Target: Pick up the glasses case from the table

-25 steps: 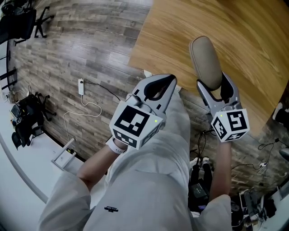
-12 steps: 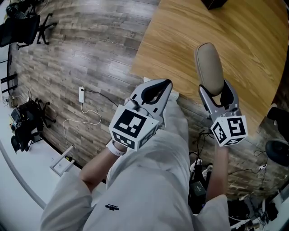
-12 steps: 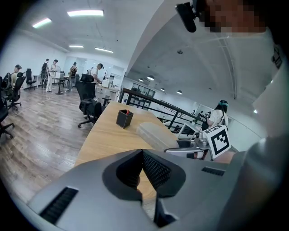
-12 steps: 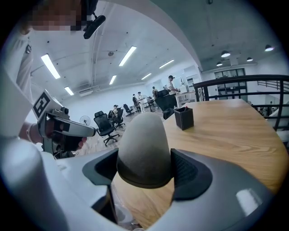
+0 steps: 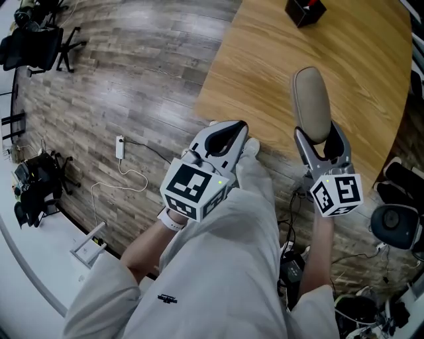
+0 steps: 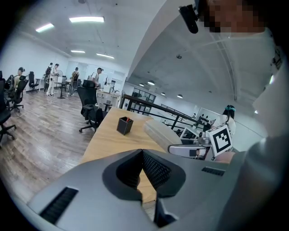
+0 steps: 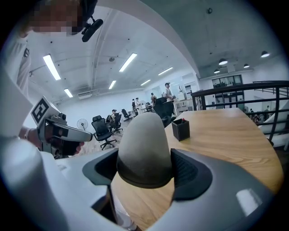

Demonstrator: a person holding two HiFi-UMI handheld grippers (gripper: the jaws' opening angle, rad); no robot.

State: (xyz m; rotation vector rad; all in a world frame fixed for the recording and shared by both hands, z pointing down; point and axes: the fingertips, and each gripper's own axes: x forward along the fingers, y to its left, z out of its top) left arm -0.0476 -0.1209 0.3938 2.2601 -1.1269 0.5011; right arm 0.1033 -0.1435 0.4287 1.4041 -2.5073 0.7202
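Grey tongs (image 5: 228, 136) carry black-white marker cubes (image 5: 193, 186); pale sleeves (image 5: 103, 291).

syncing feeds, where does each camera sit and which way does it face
Head view: on the person's head, looking steeply down at table, left gripper, right gripper, arms.
Left gripper view: rides the left gripper, looking along its shut jaws over the table.
Right gripper view: rides the right gripper, looking along jaws clamping the glasses case.
Shared: all show the black pen holder.

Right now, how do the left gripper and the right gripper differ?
The left gripper has its fingers shut on nothing; the right gripper clamps the beige glasses case. The left gripper sits at the table's edge; the right gripper reaches over the table. Both are grey.
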